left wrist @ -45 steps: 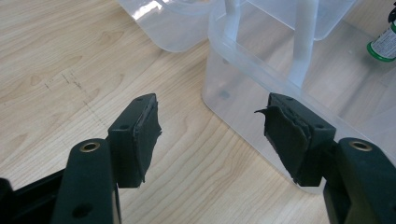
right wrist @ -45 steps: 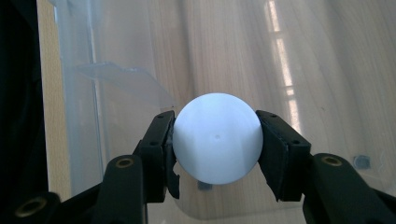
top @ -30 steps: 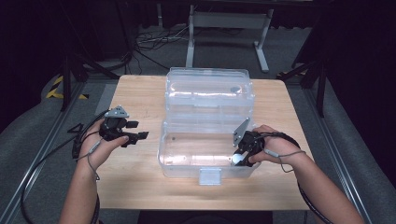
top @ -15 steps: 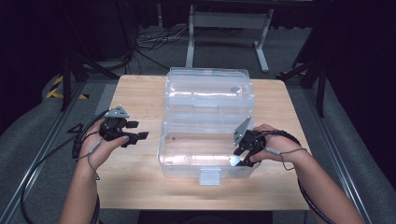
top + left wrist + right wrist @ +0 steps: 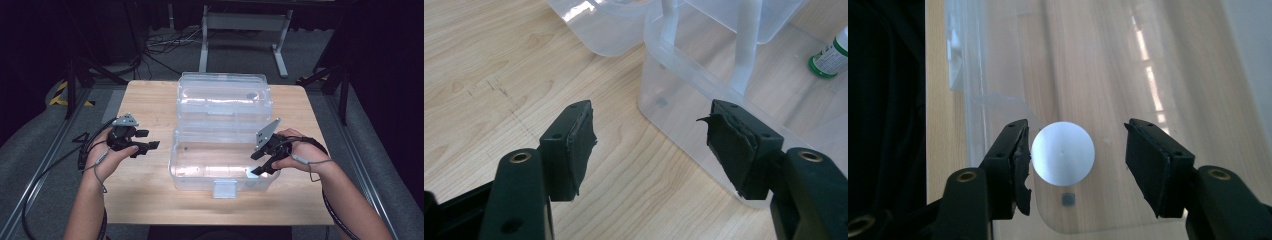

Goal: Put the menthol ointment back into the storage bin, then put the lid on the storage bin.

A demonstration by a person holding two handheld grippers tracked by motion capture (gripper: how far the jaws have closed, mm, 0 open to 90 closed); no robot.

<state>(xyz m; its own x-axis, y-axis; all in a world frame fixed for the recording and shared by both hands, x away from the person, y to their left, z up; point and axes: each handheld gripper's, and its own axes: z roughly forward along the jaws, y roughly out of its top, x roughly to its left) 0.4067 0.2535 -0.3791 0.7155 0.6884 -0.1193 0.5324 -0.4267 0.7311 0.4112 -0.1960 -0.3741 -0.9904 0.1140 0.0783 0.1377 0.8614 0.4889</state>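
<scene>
A clear plastic box [image 5: 180, 172] stands on the wooden table with its lid [image 5: 223, 95] swung back. Over the box's near right corner my right gripper [image 5: 256, 164] is open. A small white bottle [image 5: 251, 173] sits between its jaws. In the right gripper view I see the bottle [image 5: 1063, 152] end-on as a white disc. It is close against the left jaw and apart from the right one. My left gripper [image 5: 150, 140] hovers open and empty left of the box. Its own view shows the box wall [image 5: 684, 100] and the bottle [image 5: 830, 56] with green on it.
Bare wooden tabletop [image 5: 145, 190] lies left of and in front of the box. A white latch tab [image 5: 224, 189] hangs at the box's front. Beyond the table are a metal stand [image 5: 245, 22] and cables on grey floor [image 5: 160, 45].
My right gripper, with the white bottle at its tips, has shifted slightly at the box's near right corner. The left gripper has stayed where it was.
</scene>
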